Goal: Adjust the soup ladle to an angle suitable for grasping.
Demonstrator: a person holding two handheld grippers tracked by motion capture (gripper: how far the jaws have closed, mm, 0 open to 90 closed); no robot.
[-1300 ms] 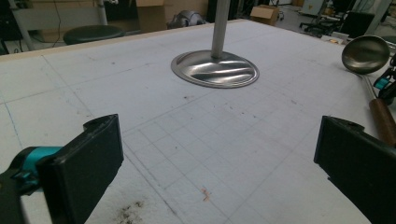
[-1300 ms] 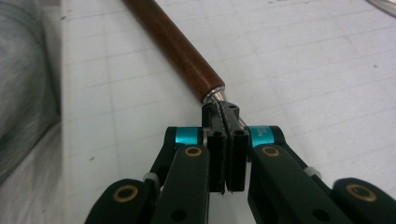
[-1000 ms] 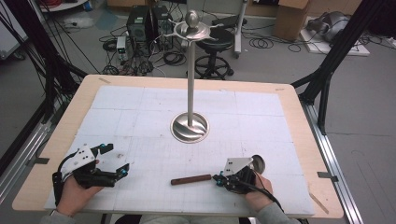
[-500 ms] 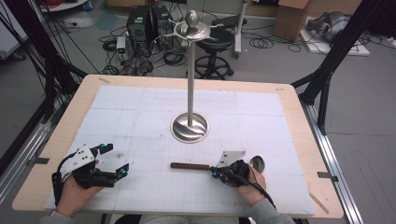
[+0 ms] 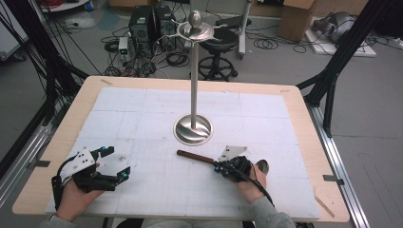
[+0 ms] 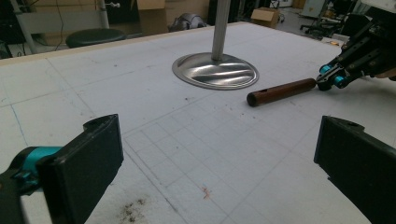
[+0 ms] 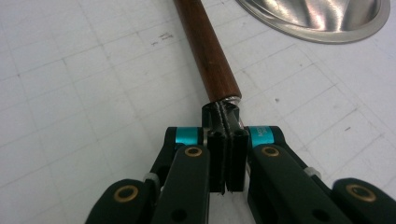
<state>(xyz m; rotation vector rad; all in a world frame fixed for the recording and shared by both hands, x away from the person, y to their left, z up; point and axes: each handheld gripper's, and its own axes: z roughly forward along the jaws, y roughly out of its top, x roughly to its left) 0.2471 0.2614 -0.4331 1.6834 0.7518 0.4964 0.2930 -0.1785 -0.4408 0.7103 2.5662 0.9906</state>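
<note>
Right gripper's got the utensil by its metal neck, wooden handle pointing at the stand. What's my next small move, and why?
Probably lift the right gripper slightly. It is shut on the metal neck just behind the wooden handle, which lies low over the mat beside the stand's base; raising it first would clear both. The left gripper rests open, well clear.

Between the left gripper's [image 6: 219,172] spread fingers [image 6: 79,172] lies bare counter [image 6: 187,154]. Ahead of them the wooden handle [image 6: 280,91] crosses the way, and beyond it stand the steel base [image 6: 215,70] and its pole [image 5: 194,80].
</note>
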